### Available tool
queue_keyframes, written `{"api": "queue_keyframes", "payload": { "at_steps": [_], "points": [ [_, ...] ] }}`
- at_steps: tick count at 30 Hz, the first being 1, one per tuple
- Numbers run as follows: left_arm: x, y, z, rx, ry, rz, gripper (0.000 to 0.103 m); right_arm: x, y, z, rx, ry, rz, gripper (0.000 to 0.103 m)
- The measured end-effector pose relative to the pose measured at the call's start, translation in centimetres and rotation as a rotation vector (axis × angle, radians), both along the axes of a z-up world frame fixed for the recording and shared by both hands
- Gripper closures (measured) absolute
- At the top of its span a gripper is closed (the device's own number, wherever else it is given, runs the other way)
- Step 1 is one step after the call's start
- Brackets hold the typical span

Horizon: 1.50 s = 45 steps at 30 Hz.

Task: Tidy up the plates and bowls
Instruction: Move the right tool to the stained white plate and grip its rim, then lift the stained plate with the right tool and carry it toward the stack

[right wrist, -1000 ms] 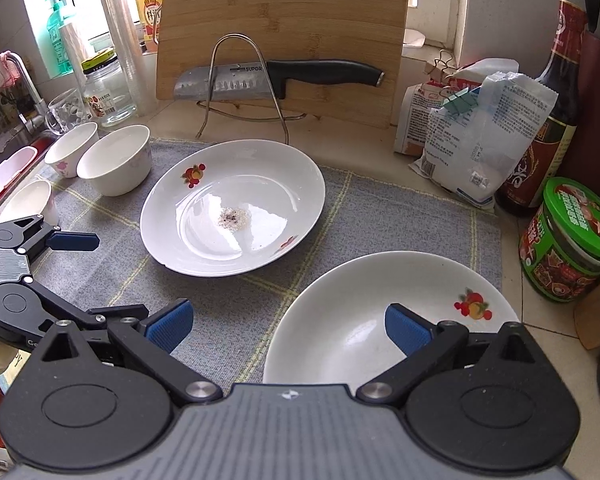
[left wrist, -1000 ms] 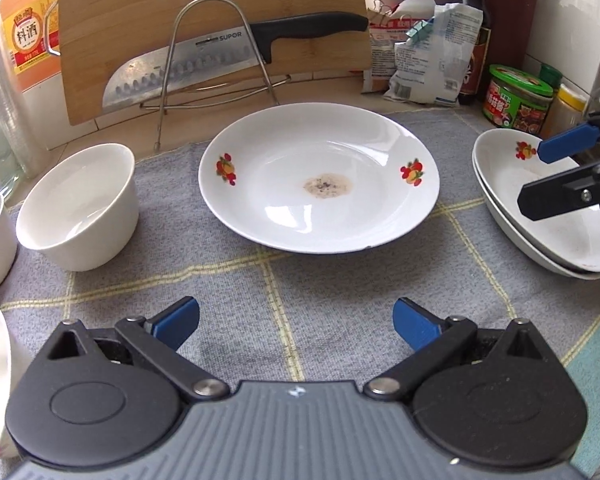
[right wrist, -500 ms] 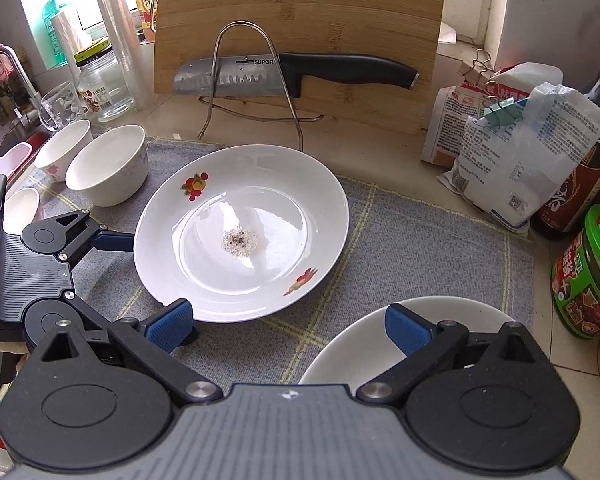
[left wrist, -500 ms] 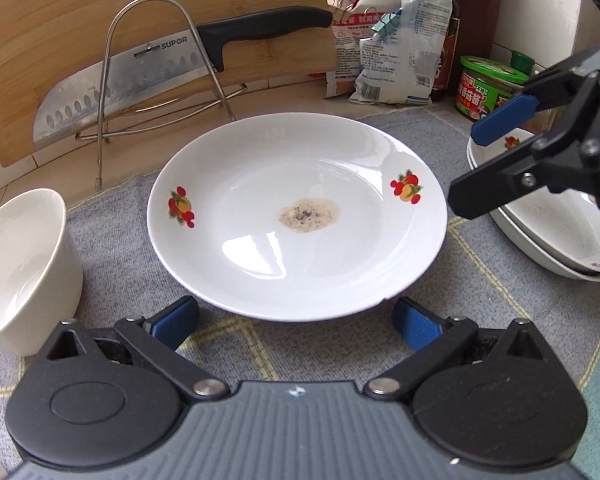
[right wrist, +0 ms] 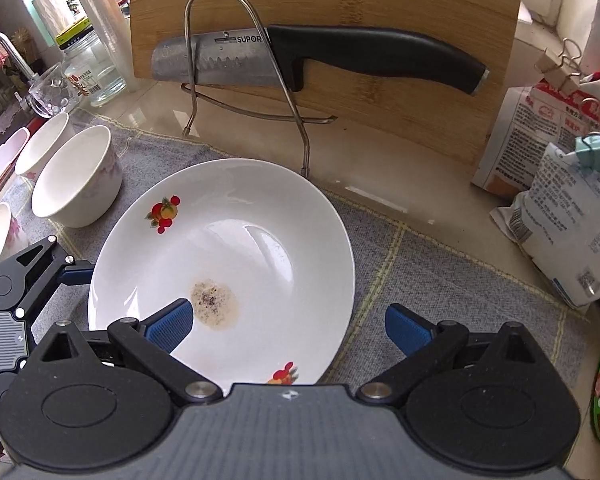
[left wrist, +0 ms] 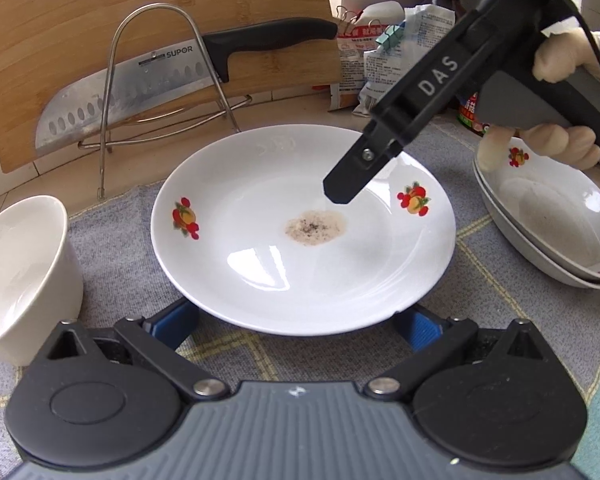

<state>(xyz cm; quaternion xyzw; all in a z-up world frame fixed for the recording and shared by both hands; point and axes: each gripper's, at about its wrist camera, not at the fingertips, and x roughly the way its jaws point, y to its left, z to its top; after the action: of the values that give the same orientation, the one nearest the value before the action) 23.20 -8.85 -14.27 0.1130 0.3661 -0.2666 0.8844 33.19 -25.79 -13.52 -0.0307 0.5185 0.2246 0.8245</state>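
Both grippers have closed in on the soiled plate [left wrist: 300,240]: left gripper [left wrist: 296,326] wide open astride its near rim, right gripper [right wrist: 288,326] open over it, neither gripping yet, so a lift looks imminent.

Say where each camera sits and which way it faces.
Left wrist: on the left gripper at the plate's near rim, facing the cutting board; own fingers, right gripper and gloved right hand show.
Right wrist: above the plate's right side, facing the board; own fingers and left gripper show.
Shared: plate, knife, board, bowl.
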Motion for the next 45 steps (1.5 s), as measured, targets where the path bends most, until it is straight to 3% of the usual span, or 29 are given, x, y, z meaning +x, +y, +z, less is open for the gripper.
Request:
{"api": "queue_keyframes", "payload": {
  "at_steps": [17, 30, 37, 45],
  "points": [
    [0.1, -0.2, 0.3, 0.008, 0.008, -0.001, 0.000, 4.1, 1.5, -0.8, 0.118, 0.056, 0.105, 0.000],
    [0.2, -0.3, 0.4, 0.018, 0.010, -0.022, 0.000, 5.0, 0.8, -0.8, 0.199, 0.092, 0.133, 0.000],
    [0.2, -0.8, 0.6, 0.042, -0.009, -0.040, 0.000, 5.9, 0.9, -0.5, 0.191, 0.149, 0.173, 0.000],
    [0.2, -0.9, 0.6, 0.041, -0.005, -0.038, 0.001, 5.7, 1.1, -0.5, 0.177, 0.153, 0.176, 0.000]
  ]
}}
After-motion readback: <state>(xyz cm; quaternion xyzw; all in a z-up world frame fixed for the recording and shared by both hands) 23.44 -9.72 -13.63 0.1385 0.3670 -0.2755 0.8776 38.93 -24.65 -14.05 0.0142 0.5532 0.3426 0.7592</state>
